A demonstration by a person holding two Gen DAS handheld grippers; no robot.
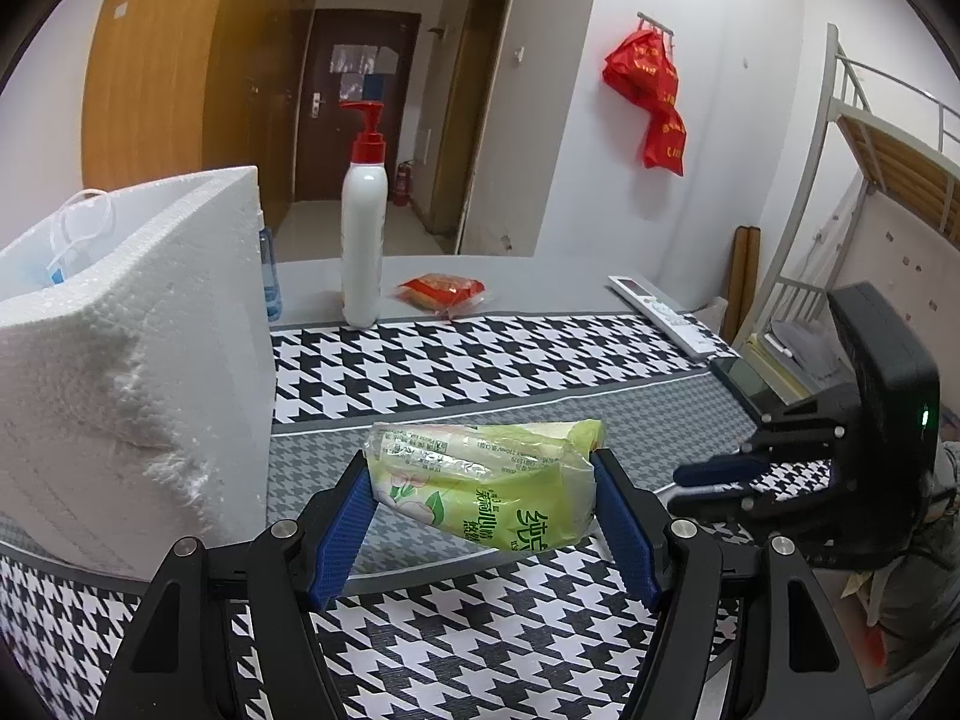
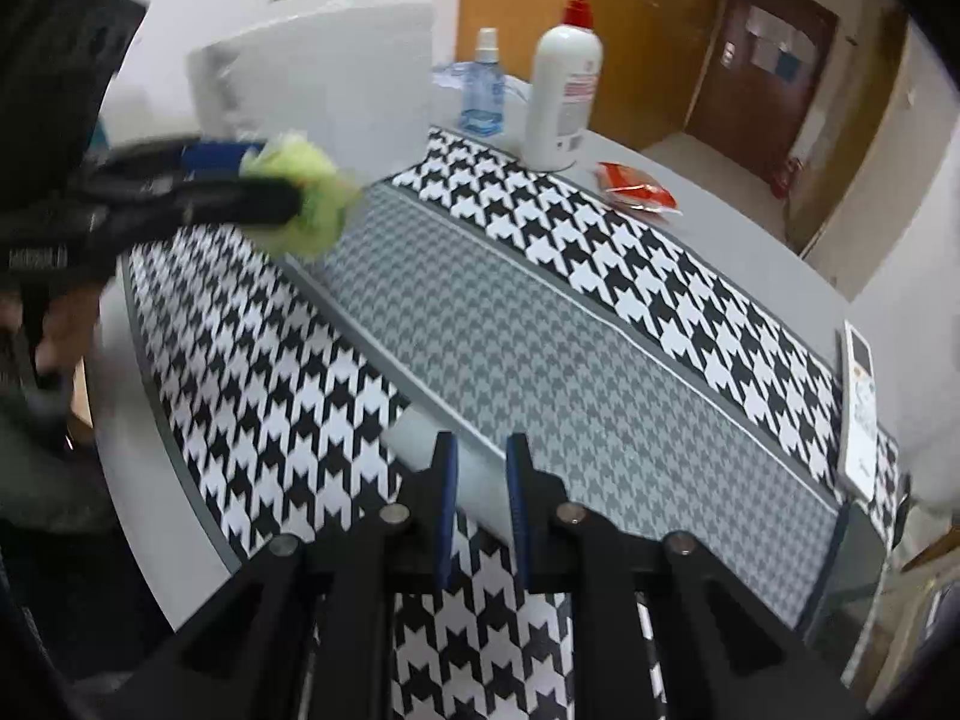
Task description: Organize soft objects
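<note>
Holding green tissue pack [image 1: 480,480] in left tongs [image 1: 480,501] beside foam box [image 1: 132,330], right tongs [image 2: 480,468] pinching white roll [image 2: 414,438]; easing both gently boxward.

A lived-in dormitory-style room is shown. A metal bunk bed [image 1: 864,138] with a slatted base is seen by the white wall, where red bags [image 1: 651,90] are hung from a hook. A dark entrance door [image 1: 354,102] is reached past wooden wardrobe panels [image 1: 150,60], with a fire extinguisher [image 1: 403,183] beside it. A table [image 2: 750,252] is covered with a houndstooth cloth [image 2: 600,276].
</note>
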